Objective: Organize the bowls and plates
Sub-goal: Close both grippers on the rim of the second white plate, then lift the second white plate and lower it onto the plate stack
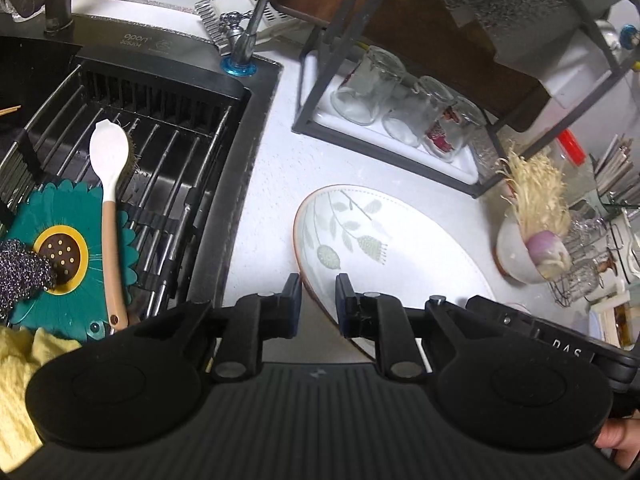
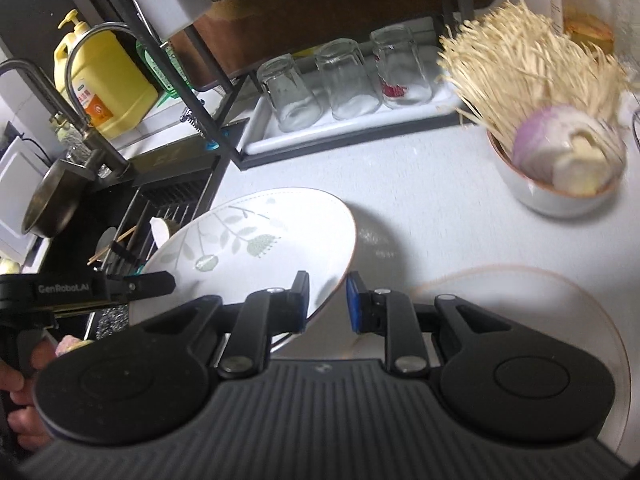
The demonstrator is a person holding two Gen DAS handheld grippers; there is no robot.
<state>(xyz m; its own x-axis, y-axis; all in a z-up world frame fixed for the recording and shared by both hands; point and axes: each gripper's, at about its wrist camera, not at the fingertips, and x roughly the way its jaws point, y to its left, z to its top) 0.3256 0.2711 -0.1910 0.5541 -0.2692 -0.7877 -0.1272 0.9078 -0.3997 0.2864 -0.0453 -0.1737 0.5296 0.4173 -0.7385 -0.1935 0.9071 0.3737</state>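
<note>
A white plate with a green leaf pattern and a brown rim [image 1: 384, 240] [image 2: 260, 232] is held tilted above the white counter. My left gripper [image 1: 318, 304] is shut on its left rim; it shows in the right wrist view [image 2: 132, 284] at the plate's left edge. My right gripper [image 2: 327, 300] straddles the plate's right rim with a gap between its fingers and the rim. A second white plate with a thin brown rim [image 2: 560, 304] lies flat on the counter under my right gripper. A white bowl [image 2: 552, 192] [image 1: 516, 256] holds an onion and straw-like roots.
A black sink with a rack [image 1: 152, 148] holds a white spoon [image 1: 108, 152] and a teal flower mat [image 1: 68, 256]. A dark metal shelf [image 1: 384, 136] carries three upturned glasses [image 2: 340, 84]. A yellow detergent jug [image 2: 108, 88] stands behind the tap.
</note>
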